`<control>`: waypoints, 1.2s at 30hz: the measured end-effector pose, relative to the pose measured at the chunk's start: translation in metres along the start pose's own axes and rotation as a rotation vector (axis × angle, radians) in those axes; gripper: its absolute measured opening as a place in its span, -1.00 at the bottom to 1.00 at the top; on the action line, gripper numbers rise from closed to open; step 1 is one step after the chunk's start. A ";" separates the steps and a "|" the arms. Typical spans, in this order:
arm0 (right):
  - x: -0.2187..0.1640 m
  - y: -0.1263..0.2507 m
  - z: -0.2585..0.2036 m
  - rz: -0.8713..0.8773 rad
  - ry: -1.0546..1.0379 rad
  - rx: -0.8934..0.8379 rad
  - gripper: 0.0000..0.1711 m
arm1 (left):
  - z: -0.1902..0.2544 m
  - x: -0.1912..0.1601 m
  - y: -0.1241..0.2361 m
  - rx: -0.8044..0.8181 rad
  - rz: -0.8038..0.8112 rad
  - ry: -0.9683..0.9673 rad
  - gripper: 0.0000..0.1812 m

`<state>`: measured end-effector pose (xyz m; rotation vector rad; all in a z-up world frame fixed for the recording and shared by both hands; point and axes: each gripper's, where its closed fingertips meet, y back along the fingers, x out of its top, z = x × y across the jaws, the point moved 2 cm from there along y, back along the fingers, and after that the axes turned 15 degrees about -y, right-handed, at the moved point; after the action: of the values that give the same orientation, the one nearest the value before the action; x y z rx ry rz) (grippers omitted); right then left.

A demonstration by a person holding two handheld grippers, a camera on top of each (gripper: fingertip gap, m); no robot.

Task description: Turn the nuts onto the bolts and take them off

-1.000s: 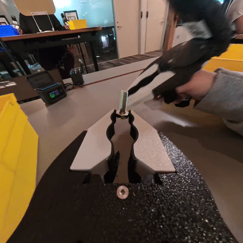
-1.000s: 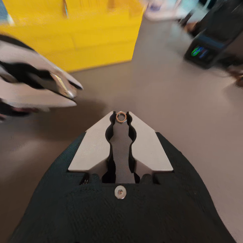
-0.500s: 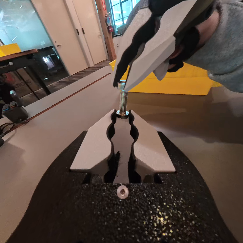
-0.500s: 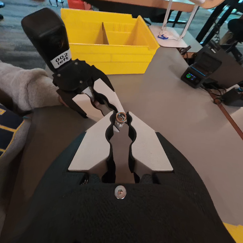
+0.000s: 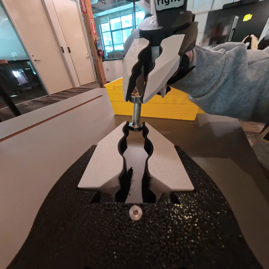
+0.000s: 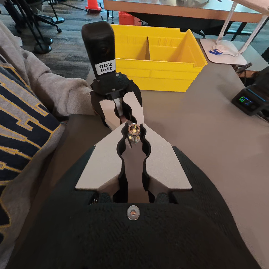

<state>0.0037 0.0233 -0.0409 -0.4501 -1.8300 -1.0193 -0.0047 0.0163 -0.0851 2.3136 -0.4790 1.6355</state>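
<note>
My left gripper is shut on the hex head of a steel bolt and holds it upright, threads pointing up, above the grey table. My right gripper comes down from above, shut on a nut that sits at the bolt's top end. In the right wrist view the right gripper holds the nut and I look down the bolt to its head. The left gripper lies just beyond, with its tips hidden under my right fingers.
A yellow divided bin stands on the table behind the left gripper. A second yellow bin stands behind the bolt. A black device with a lit screen sits at the right, a white stand base beyond it. Grey sleeves hold both grippers. Left and right tips are no more than a few centimetres apart.
My right gripper has swung in from the side to stand over the bolt, bringing the nut onto the bolt's top end. The left gripper has turned to the right while keeping the bolt upright.
</note>
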 end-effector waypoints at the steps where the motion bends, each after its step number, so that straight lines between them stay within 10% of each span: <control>1: 0.000 -0.001 0.001 0.010 -0.009 -0.013 -0.82 | -0.001 -0.001 0.000 0.015 -0.007 -0.003 -0.82; 18: -0.004 -0.013 0.029 0.313 -0.120 -0.711 -0.81 | -0.022 -0.021 -0.004 0.202 -0.182 0.008 -0.82; 36: -0.001 -0.006 0.016 0.265 -0.124 -0.358 -0.82 | -0.011 -0.010 -0.002 0.066 -0.073 0.051 -0.82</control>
<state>-0.0085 0.0327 -0.0476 -0.9643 -1.6394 -1.1547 -0.0159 0.0235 -0.0910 2.3009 -0.3301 1.6948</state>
